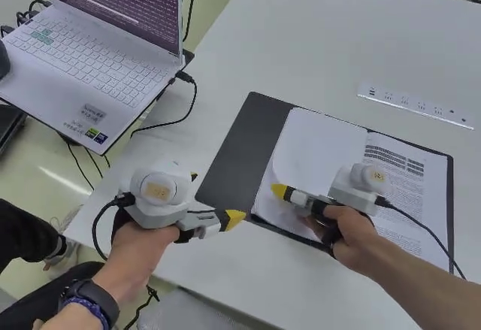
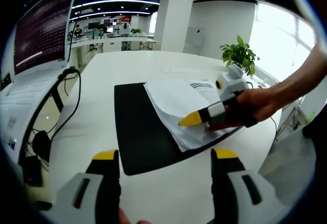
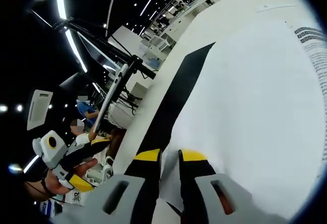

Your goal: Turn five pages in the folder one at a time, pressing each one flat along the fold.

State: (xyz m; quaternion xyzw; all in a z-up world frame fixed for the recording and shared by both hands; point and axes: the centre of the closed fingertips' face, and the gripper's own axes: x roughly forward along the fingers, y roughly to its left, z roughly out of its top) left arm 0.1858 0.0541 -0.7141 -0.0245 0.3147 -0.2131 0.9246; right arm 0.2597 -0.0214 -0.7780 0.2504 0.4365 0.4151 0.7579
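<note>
L grip (image 1: 230, 218) lower left, off folder (image 1: 239, 152), jaws wide | R grip (image 1: 279, 191) bottom centre, jaws narrow, pinching page (image 1: 316, 148) edge

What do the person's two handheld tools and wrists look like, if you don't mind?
Both the left tool and right tool have rounded white bodies, dark jaws with yellow tips and a black cable. The left one carries a small pale-yellow square label. The left wrist wears a dark watch on a bluish strap.

Bare white table (image 1: 316, 37) beyond the folder (image 1: 240, 149); laptop (image 1: 90, 52) and its cable (image 1: 180, 119) close on the left.
</note>
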